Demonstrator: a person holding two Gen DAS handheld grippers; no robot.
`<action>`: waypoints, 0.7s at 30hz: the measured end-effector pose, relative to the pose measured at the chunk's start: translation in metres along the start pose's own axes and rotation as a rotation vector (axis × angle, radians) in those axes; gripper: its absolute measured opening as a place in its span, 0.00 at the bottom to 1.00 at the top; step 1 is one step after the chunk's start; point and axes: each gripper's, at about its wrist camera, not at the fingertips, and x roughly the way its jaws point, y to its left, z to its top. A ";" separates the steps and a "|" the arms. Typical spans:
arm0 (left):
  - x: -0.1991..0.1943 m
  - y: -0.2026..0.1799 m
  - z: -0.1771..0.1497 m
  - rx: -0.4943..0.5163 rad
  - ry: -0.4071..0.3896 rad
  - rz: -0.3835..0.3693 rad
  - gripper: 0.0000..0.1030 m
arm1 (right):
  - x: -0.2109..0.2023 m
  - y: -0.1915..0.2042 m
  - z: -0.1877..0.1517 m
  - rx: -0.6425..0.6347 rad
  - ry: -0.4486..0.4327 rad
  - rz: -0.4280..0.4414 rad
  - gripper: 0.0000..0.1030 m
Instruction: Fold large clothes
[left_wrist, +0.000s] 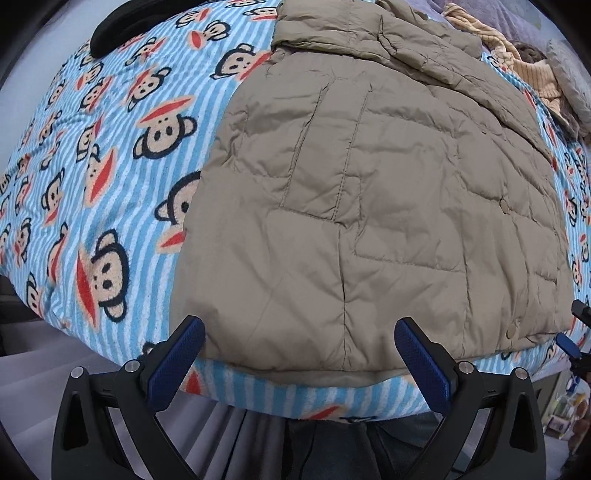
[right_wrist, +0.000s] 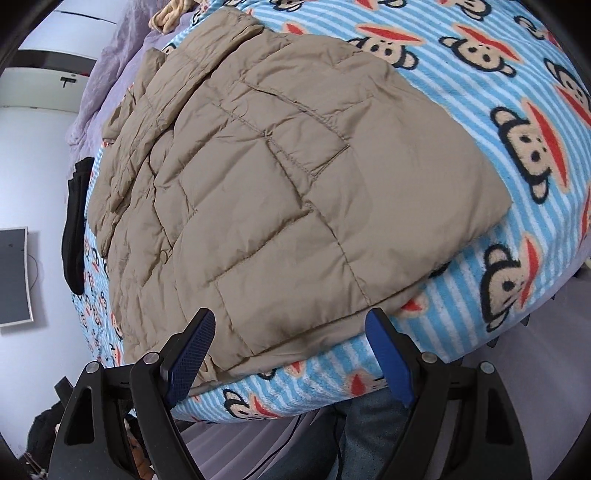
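Already partly folded, tan puffer jacket (left_wrist: 369, 192) lies flat on monkey-print blanket (left_wrist: 110, 177) on the bed, hem at the near edge. Left gripper (left_wrist: 299, 354) and right gripper (right_wrist: 290, 349) hover spread wide, empty, likely poised to pinch the hem. Open blanket beyond for folding.

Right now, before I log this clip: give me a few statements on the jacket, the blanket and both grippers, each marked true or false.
1. The tan puffer jacket lies on a blue striped monkey-print blanket. True.
2. The left gripper is shut on the jacket's hem. False: its jaws stand open, holding nothing.
3. The right gripper is open near the jacket's lower edge. True.
4. The jacket is bright red. False: it is tan.
5. A black garment lies at the blanket's edge in the right wrist view. True.
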 end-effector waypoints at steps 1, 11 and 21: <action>0.000 0.005 -0.003 -0.020 0.001 -0.030 1.00 | -0.001 -0.003 -0.001 0.007 -0.010 0.003 0.83; 0.011 0.046 -0.030 -0.168 0.067 -0.399 1.00 | -0.001 -0.057 -0.011 0.221 -0.037 0.113 0.84; 0.047 0.033 -0.028 -0.265 0.126 -0.575 1.00 | 0.028 -0.075 0.005 0.334 0.001 0.216 0.84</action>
